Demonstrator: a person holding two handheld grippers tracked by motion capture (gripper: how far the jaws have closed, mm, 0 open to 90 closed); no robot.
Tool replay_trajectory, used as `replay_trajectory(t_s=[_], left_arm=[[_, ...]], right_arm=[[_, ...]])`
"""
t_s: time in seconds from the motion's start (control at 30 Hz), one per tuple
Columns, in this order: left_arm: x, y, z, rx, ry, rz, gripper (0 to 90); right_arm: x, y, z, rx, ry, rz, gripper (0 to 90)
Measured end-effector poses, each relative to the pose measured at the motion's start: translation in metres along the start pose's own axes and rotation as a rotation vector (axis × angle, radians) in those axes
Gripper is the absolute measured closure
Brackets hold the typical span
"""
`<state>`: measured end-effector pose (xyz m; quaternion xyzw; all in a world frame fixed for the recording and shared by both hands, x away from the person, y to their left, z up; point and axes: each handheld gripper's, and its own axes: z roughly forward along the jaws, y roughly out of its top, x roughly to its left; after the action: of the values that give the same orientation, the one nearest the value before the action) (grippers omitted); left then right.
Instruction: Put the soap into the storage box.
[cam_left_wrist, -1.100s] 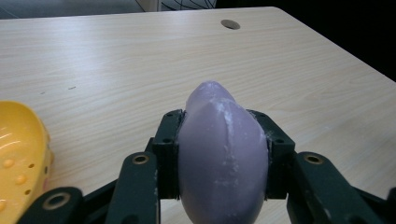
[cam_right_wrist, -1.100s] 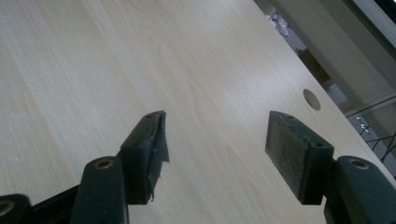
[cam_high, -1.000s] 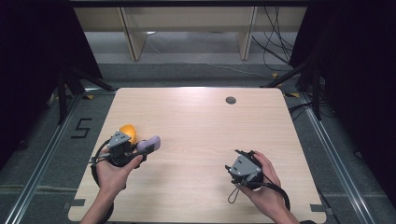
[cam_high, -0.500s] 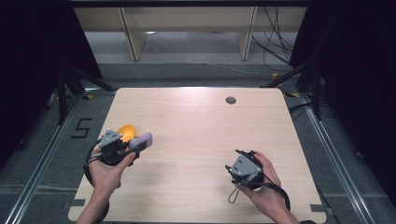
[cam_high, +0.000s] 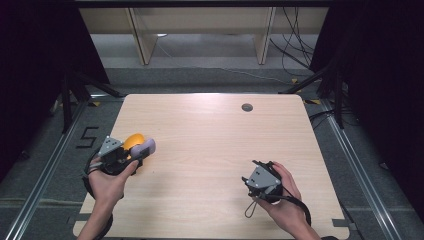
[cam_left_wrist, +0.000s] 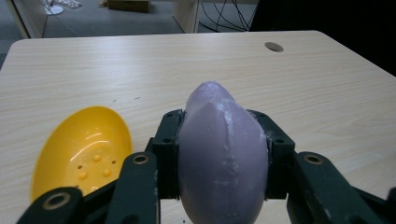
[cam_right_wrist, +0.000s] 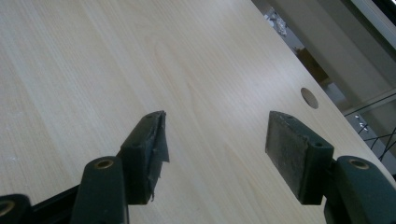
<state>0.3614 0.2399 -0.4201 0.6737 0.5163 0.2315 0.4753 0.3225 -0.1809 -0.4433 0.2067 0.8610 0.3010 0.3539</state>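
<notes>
My left gripper (cam_high: 136, 153) is shut on a lilac bar of soap (cam_left_wrist: 219, 154), held just above the wooden table (cam_high: 215, 145) near its left edge. The soap (cam_high: 144, 148) pokes out past the jaws. A yellow oval soap dish (cam_left_wrist: 84, 147) with small bumps and holes lies just left of the soap, partly behind the gripper in the high view (cam_high: 133, 140). My right gripper (cam_high: 248, 184) rests low over the front right of the table, open, with bare wood between its pads (cam_right_wrist: 289, 149).
A round cable hole (cam_high: 247, 107) sits near the table's far edge, also seen from the left gripper (cam_left_wrist: 273, 46). Beyond the table stand light wooden furniture legs (cam_high: 142, 42) and loose cables (cam_high: 295, 45) on a grey floor. Dark curtains flank both sides.
My left gripper has carried the soap to the left, toward the table's left edge and closer to the yellow dish. The right gripper has stayed put.
</notes>
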Motion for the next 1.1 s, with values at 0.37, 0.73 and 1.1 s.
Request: replay_trajectory(t_s=[0.37,0.73,1.1], left_arm=[[0.011,0.0,-0.002,-0.025,0.063,-0.016,58.5],[0.021,-0.003,0.001,-0.015,0.126,-0.027,58.5],[0.033,-0.008,0.007,-0.015,0.198,-0.047,58.5]], right_arm=[[0.0,0.0,0.0,0.0,0.0,0.001,39.1],[0.0,0.0,0.0,0.001,0.008,-0.006,39.1],[0.0,0.0,0.0,0.002,0.008,-0.005,39.1]])
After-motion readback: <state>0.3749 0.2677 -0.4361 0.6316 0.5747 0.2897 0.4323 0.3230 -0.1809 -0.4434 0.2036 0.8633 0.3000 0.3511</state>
